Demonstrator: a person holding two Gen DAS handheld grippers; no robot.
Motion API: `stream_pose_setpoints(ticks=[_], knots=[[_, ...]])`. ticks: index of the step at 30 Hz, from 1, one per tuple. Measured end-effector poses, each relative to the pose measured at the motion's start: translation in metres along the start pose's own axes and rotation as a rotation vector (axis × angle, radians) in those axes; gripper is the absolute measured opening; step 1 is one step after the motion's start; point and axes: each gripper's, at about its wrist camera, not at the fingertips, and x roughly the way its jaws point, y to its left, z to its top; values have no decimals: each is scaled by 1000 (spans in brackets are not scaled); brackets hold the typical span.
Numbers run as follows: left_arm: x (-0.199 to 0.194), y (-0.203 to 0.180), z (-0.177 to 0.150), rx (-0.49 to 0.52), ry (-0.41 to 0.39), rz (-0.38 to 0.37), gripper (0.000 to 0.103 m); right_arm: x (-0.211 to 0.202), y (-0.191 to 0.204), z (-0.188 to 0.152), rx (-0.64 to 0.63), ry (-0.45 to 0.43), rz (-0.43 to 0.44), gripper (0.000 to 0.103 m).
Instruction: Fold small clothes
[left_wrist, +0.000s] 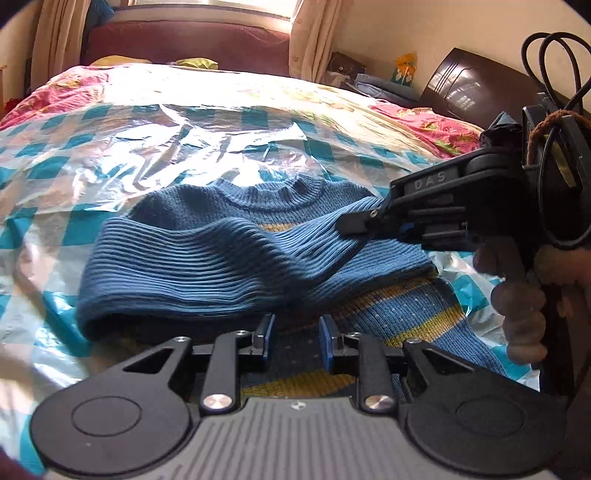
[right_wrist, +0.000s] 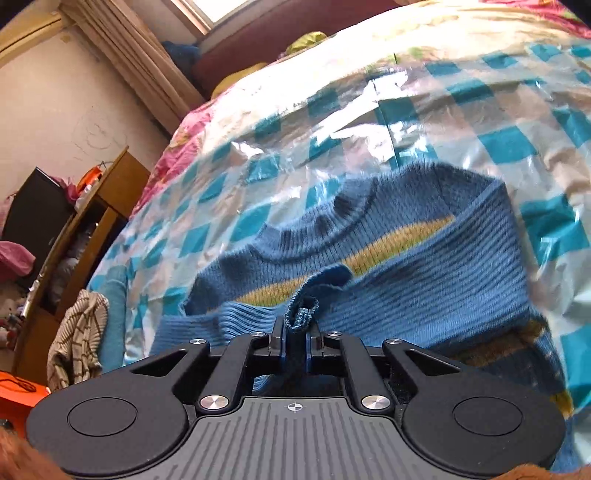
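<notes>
Lying half-folded on the plastic-covered bed (left_wrist: 110, 155), the blue sweater (left_wrist: 207, 240) is being pinched at its ribbed hem in the right gripper (right_wrist: 295, 332) jaws, seemingly for folding, while the left gripper (left_wrist: 293, 338) jaws are standing apart, empty.

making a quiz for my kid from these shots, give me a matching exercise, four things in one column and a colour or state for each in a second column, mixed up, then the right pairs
Things
1. sweater
2. plastic sheet
3. left gripper
4. right gripper

States
A. jaws apart, nothing between the pads
B. blue knit with yellow stripes
C. shut on a bunched bit of knit
D. shiny, teal and white checks

Pairs: 1-B, 2-D, 3-A, 4-C
</notes>
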Motion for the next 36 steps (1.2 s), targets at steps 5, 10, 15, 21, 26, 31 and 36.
stream_pose_setpoints(ticks=[5,10,15,21,26,31,36], knots=[[-17,17,12,-11,-92,82,44,-28,-3,33,-38,-119,6,9],[8,32,16,-53,-60,110,45,-31,-39,31,-27,-119,-83,9],[34,39,8,-90,4,120,45,-23,-80,10,51,-75,-149,9],[38,37,12,-76,16,146,45,-11,-93,1,73,-52,-168,9],[36,38,23,-73,-21,163,45,-28,-84,12,46,-136,-131,9],[52,46,10,-94,35,185,45,-6,-101,6,39,-76,-212,9],[47,47,5,-91,37,177,47,-3,-99,-2,24,-85,-225,12]])
